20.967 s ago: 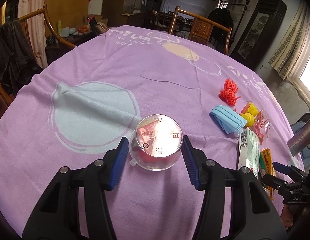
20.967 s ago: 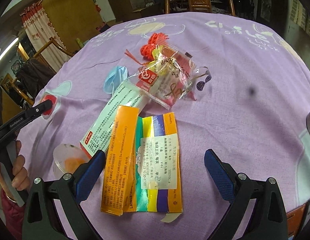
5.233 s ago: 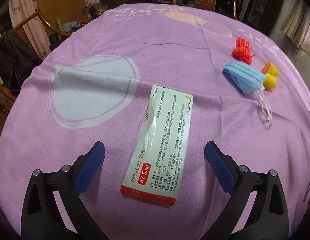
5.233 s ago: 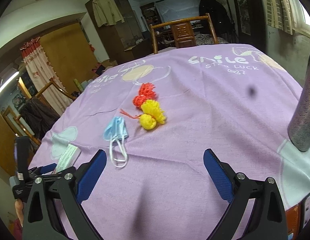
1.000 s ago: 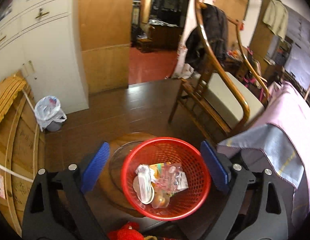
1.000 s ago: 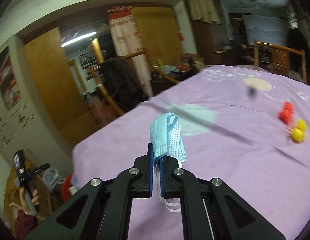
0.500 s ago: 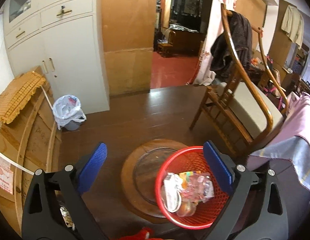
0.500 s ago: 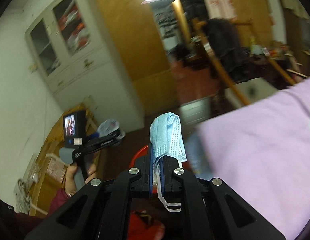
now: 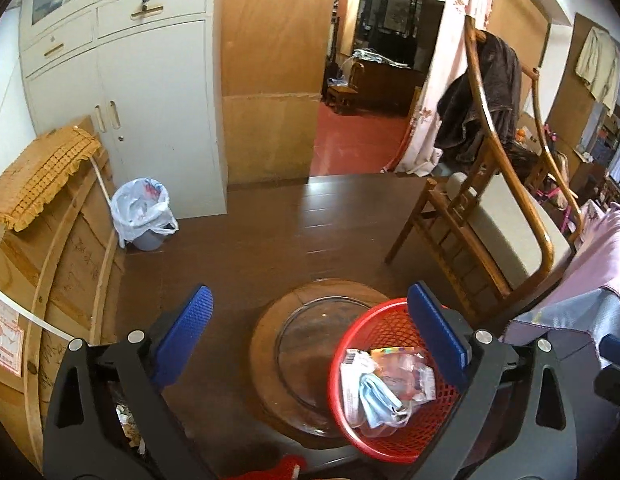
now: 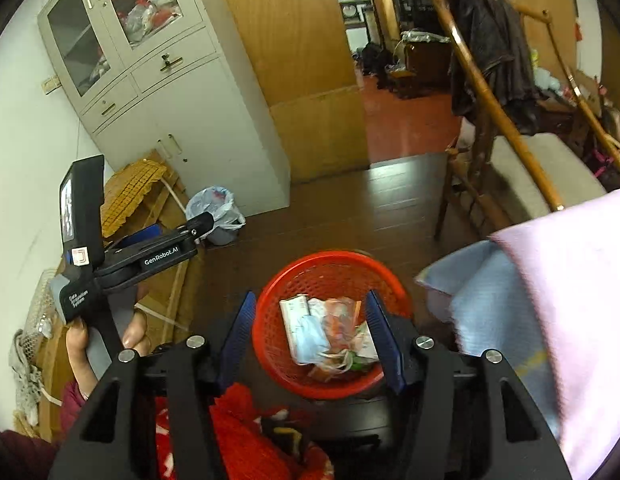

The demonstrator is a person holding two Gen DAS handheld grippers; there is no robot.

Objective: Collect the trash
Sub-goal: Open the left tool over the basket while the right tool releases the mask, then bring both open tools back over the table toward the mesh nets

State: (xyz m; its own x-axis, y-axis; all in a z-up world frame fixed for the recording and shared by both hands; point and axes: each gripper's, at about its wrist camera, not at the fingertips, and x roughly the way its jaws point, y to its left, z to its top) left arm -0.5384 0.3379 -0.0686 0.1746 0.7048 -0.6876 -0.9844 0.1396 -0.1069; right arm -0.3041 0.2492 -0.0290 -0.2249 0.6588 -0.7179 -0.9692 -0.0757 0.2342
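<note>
Both your wrist cameras look steeply down at the floor from above. They share the red basket (image 9: 394,446) (image 10: 269,304), wooden chair (image 9: 490,216) (image 10: 506,128) and white cabinet (image 9: 149,112) (image 10: 181,128); your right view sits closer over the basket.

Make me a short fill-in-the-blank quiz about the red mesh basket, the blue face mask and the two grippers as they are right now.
1. The light blue face mask lies inside the red mesh ____.
2. The right gripper is open and holds ____.
3. The red mesh basket rests partly on a round ____ board on the floor.
4. The left gripper has its jaws ____.

Missing words: basket; nothing; wooden; open
</note>
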